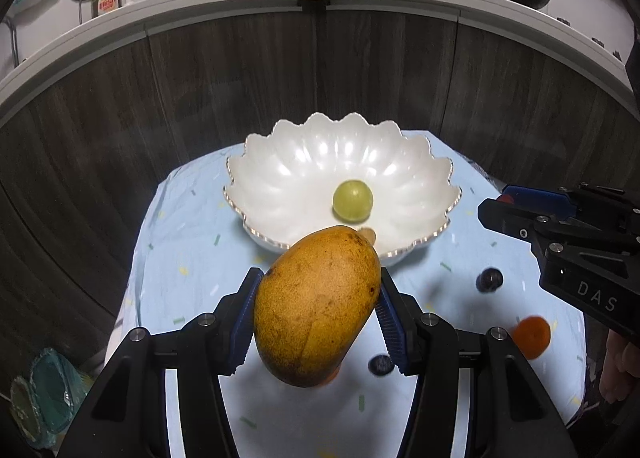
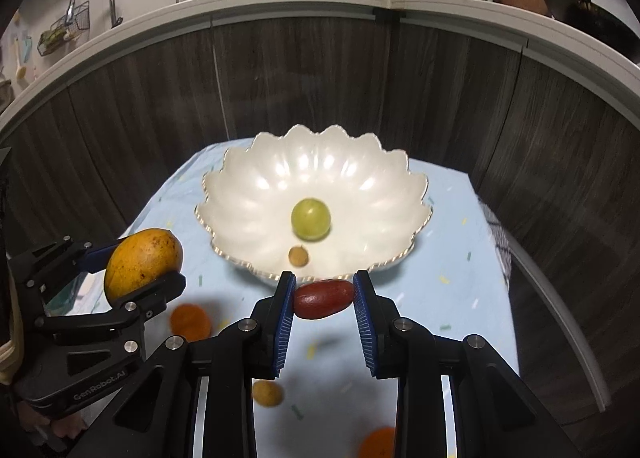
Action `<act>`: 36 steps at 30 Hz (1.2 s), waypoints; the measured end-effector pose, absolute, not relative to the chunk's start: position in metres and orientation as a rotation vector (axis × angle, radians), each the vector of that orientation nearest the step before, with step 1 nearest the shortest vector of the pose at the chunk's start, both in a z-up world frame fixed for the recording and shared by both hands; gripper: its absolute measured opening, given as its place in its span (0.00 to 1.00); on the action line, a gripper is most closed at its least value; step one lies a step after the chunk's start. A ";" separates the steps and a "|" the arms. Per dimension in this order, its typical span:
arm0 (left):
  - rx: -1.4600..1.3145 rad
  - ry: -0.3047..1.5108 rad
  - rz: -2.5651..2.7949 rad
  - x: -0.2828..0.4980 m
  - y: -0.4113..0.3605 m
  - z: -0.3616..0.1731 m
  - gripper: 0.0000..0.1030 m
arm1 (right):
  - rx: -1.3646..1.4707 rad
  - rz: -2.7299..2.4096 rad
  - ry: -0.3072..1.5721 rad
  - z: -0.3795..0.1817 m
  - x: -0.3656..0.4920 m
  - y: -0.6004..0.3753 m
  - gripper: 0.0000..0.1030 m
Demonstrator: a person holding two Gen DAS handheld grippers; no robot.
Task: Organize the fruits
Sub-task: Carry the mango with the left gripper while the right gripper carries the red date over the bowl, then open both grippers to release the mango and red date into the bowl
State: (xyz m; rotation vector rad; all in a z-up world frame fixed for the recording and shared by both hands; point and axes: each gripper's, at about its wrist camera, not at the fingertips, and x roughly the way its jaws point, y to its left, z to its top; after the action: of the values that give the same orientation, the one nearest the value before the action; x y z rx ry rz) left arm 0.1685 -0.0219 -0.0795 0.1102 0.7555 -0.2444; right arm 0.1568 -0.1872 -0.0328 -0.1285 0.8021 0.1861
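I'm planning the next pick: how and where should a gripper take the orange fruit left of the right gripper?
Take the orange fruit across its widest middle, coming from above. It looks round and lies free on the cloth, apart from the bowl, so any jaw direction should do. It is blurred, so its exact shape is unsure.

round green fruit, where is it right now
The round green fruit lies near the middle of the white scalloped bowl on the light blue cloth, with a small tan fruit just in front of it in the right wrist view.
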 end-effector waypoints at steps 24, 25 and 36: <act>0.091 0.754 -0.201 0.244 -0.025 -0.073 0.52 | -0.103 0.123 0.779 -0.028 0.224 -0.202 0.30; 0.090 0.758 -0.197 0.248 -0.025 -0.075 0.52 | -0.102 0.119 0.781 -0.030 0.226 -0.203 0.30; 0.072 0.809 -0.164 0.277 -0.021 -0.094 0.52 | -0.089 0.101 0.840 -0.054 0.256 -0.207 0.30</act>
State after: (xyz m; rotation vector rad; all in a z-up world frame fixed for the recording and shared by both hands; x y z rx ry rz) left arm 0.2774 -0.0214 -0.0939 0.0724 0.8086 -0.1642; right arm 0.2558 -0.2071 -0.0542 -0.0887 0.8403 0.1008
